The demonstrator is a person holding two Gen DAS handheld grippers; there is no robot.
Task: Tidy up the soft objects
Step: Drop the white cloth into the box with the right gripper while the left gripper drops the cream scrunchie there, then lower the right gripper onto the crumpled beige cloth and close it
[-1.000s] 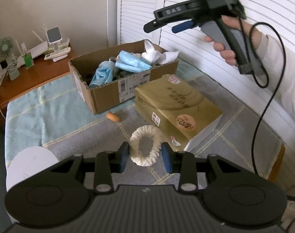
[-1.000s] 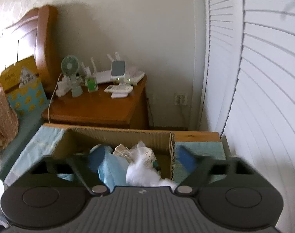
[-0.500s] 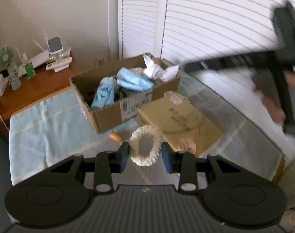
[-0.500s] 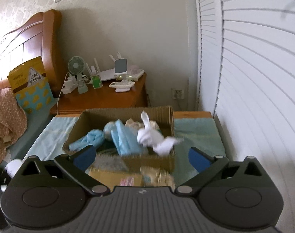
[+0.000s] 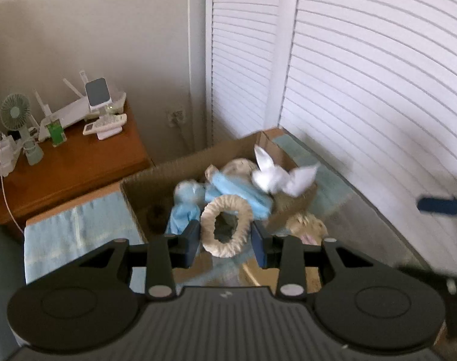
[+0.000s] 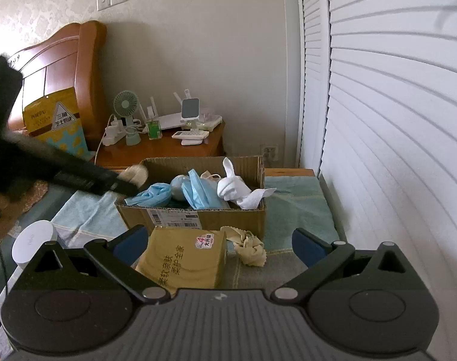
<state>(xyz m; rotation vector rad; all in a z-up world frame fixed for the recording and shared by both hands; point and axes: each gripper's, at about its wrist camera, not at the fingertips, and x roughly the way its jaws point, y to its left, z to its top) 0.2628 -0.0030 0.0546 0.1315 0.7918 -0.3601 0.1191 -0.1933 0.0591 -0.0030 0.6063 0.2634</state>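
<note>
The left gripper (image 5: pixel 225 240) is clamping a cream fabric ring (image 5: pixel 227 230) above the brown cardboard box (image 6: pixel 204 219), already holding blue and white cloths. The right gripper (image 6: pixel 219 242) is gaping empty; a beige crumpled cloth (image 6: pixel 248 245) is lying just outside the box, unsorted.

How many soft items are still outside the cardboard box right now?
2: the white ring scrunchie gripped by the left gripper over the cardboard box, and a cream cloth on the mat before it. Others may be hidden.

The cardboard box (image 6: pixel 198 207) is standing open on top, but blue masks (image 6: pixel 195 191) and a white cloth (image 6: pixel 237 188) are crowding it. In front of the box, a tan tissue pack (image 6: pixel 183 260) and a crumpled beige cloth (image 6: pixel 249 248) are blocking the way; right of the box, bare blue cloth (image 6: pixel 297 207) is lying free.
</note>
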